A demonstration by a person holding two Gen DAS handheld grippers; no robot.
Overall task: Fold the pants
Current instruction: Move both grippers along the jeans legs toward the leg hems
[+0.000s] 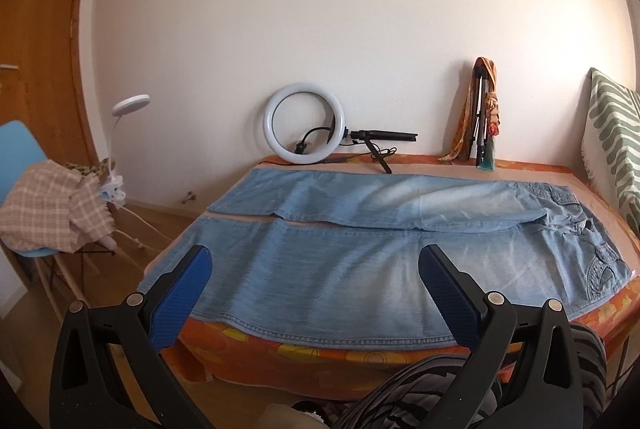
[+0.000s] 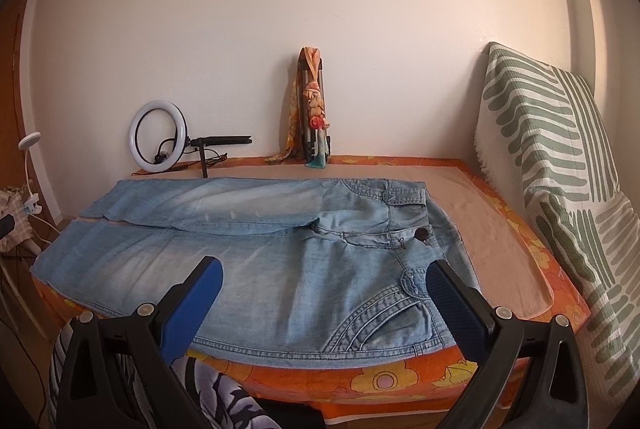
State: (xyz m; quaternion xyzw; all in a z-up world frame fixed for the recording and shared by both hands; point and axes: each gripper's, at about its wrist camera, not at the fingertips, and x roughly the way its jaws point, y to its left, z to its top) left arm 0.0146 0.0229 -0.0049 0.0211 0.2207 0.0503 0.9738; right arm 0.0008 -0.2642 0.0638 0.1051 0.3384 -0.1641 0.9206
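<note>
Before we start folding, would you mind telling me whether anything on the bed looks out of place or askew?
Nothing serious. The jeans lie flat and unfolded, but the far leg's hem sits slightly short of the near leg's. A ring light lies tipped against the wall.

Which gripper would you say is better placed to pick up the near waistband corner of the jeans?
Right, probably. The right gripper is open with the jeans' pocket and waistband corner between its fingers, while the left gripper frames only the mid-leg.
</note>
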